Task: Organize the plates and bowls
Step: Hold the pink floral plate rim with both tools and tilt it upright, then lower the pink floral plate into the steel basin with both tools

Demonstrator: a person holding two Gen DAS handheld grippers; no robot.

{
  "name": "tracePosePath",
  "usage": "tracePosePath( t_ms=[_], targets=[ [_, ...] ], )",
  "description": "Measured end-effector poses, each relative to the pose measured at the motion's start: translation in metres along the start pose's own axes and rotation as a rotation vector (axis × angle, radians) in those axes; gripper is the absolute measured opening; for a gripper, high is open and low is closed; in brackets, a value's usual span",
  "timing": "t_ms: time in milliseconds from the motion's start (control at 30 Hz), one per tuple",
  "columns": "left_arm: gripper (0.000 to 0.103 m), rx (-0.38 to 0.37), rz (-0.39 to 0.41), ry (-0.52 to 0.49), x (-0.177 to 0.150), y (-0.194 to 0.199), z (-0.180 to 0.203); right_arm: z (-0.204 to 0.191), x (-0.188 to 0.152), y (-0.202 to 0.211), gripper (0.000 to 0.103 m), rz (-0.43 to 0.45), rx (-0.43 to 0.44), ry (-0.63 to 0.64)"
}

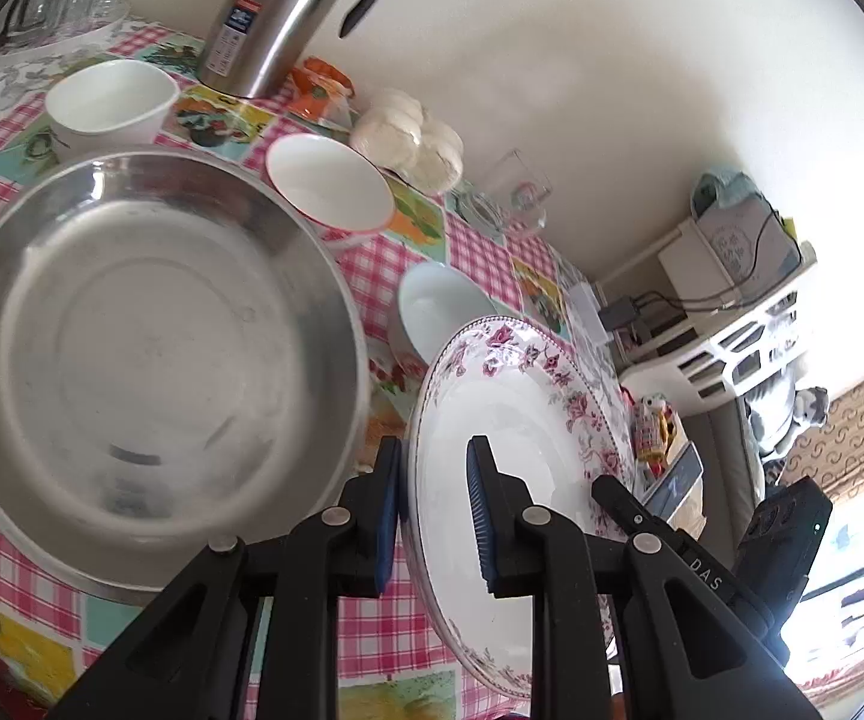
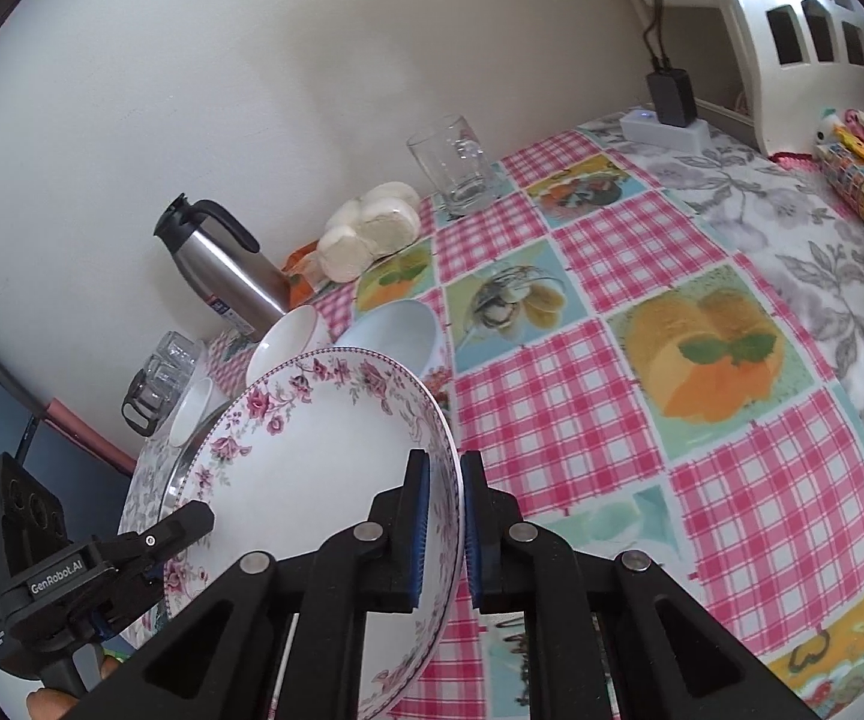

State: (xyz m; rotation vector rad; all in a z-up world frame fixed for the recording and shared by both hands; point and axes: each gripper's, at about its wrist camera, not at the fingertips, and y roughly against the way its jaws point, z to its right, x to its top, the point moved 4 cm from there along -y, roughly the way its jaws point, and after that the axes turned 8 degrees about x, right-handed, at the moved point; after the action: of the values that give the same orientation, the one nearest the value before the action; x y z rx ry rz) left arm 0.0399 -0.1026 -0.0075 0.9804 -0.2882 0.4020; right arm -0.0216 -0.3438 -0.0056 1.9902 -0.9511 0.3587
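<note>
both claws grip one flowered plate [image 1: 510, 420] by opposite rims: left claw [image 1: 432, 510], right claw [image 2: 444, 531] (pads pinching it), tilted, apparently raised off the surface [image 2: 612, 408] beside the steel basin [image 1: 150, 348].

The worktop [image 2: 612, 420], covered by a pink-checked oilcloth with fruit pictures, carries a wide stainless-steel basin [image 1: 144, 348], three white ceramic bowls [image 1: 111, 102] [image 1: 327, 183] [image 1: 438, 306], a steel thermos jug [image 1: 276, 12] near the wall, a bag of white buns [image 2: 372, 228], a clear glass mug [image 2: 456, 168] and a white power strip [image 2: 666, 129].
</note>
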Motion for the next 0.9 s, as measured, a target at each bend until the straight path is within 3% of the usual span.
tracePosePath(
  t_ms=[600, 900],
  targets=[
    [0.022, 0.045, 0.135, 0.169, 0.056, 0.056, -0.106, -0.108, -0.013, -0.079, 0.011, -0.069, 0.088, 0.071],
    [0.022, 0.100, 0.149, 0.210, 0.068, 0.054, -0.143, -0.129, -0.032, -0.126, 0.011, -0.141, 0.112, 0.058]
  ],
)
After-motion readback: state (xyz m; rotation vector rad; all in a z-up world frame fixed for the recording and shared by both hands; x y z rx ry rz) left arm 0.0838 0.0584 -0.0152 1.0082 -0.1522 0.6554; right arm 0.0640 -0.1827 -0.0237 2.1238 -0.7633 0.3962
